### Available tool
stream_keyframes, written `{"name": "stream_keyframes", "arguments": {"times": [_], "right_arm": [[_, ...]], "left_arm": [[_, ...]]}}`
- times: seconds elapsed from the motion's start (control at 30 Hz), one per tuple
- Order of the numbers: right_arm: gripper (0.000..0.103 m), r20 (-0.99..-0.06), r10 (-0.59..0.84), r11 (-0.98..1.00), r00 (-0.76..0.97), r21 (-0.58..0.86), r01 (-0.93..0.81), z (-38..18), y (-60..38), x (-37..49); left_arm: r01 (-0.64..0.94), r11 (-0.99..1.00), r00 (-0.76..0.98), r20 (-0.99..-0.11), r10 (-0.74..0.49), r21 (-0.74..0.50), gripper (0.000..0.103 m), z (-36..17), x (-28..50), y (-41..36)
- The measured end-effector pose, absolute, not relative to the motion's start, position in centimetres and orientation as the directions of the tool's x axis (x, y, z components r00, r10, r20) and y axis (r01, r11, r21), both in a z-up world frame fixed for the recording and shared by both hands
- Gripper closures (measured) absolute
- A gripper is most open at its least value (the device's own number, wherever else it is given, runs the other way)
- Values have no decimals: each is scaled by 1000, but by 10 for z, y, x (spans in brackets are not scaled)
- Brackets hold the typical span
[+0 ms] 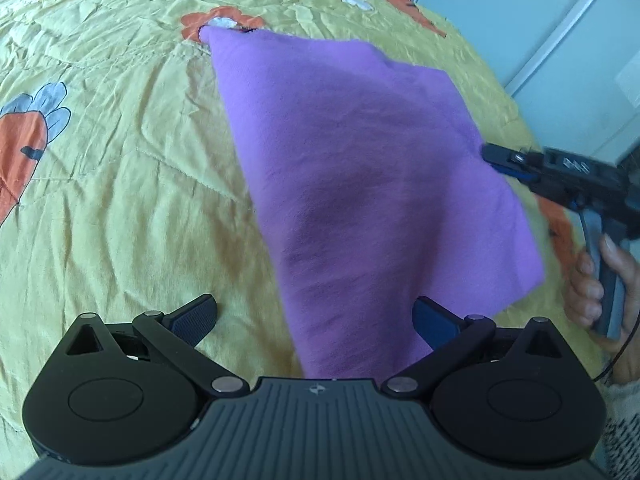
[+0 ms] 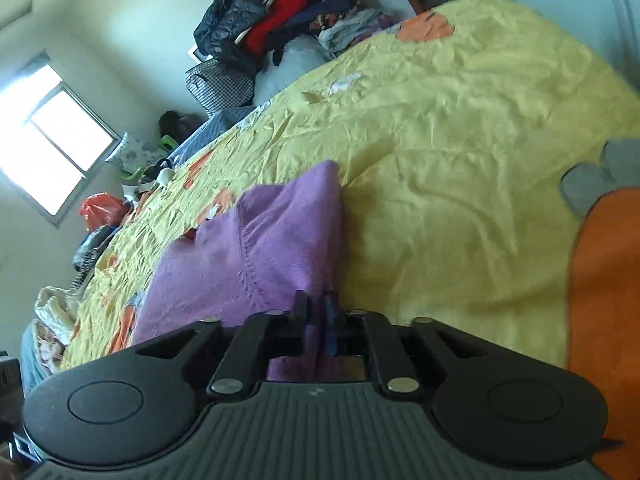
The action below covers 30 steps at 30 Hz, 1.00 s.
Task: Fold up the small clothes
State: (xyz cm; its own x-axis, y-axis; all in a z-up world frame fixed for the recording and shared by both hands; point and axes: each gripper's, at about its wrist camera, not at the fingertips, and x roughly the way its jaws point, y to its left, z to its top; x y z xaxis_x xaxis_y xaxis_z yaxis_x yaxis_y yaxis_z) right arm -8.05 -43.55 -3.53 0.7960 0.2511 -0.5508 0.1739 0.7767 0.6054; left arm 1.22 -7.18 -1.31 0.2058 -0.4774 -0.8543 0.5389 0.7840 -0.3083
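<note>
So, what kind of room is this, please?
Most likely a bedroom in a home: a wide bed under a yellow quilted bedspread with orange carrot print, a heap of jackets and clothes against the wall, and a bright sliding window.

Left hand-held gripper (image 1: 314, 316) spread wide; right hand-held gripper (image 2: 316, 312) nearly closed.
</note>
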Motion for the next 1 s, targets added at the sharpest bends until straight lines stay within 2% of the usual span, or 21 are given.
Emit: {"name": "stream_keyframes", "arguments": {"times": [0.03,0.1,0.23,0.33,0.37,0.4,0.43,0.53,0.67,0.73,0.83,0.87,0.9,0.97,1.0], "right_arm": [[68,-550,240,792,800,587,166,-29,-434,-88],[59,-535,255,812,805,571,122,-20,-428,-106],[58,-545,287,836,788,544,71,-19,-408,-145],[58,-594,277,872,755,485,62,-25,-390,-155],[59,-600,283,878,749,477,50,-29,-385,-156],[73,-610,290,886,738,462,35,-35,-380,-158],[93,-624,255,909,739,416,38,-38,-376,-158],[96,-580,237,904,779,426,42,-26,-381,-161],[97,-530,175,941,830,338,17,6,-381,-173],[98,-557,151,957,817,288,19,8,-380,-173],[101,-633,86,973,770,219,71,-20,-385,-170],[101,-644,113,963,757,257,75,-30,-389,-169],[101,-639,131,952,758,293,83,-32,-393,-169],[99,-636,127,959,761,275,70,-22,-390,-167],[95,-626,116,962,771,265,71,-15,-388,-165]], "left_arm": [[529,783,196,-850,-489,-328,1,-12,14,-69],[494,778,164,-837,-521,-388,1,-14,18,-62],[438,771,121,-819,-560,-462,1,-20,20,-49],[424,771,124,-813,-568,-474,1,-20,17,-46],[423,771,122,-813,-569,-476,1,-20,17,-45],[426,772,123,-815,-566,-472,1,-20,16,-46],[432,773,124,-819,-560,-464,1,-19,15,-47],[427,777,117,-825,-554,-461,1,-16,15,-51],[439,770,111,-823,-557,-462,1,-12,13,-52],[446,773,109,-829,-548,-452,1,-14,12,-54],[470,778,120,-843,-525,-417,0,-19,9,-60],[486,778,121,-851,-511,-398,0,-19,7,-63],[497,778,123,-856,-501,-384,0,-18,6,-66],[492,781,125,-856,-502,-386,0,-16,8,-69],[490,778,124,-852,-508,-393,0,-15,10,-69]]}}
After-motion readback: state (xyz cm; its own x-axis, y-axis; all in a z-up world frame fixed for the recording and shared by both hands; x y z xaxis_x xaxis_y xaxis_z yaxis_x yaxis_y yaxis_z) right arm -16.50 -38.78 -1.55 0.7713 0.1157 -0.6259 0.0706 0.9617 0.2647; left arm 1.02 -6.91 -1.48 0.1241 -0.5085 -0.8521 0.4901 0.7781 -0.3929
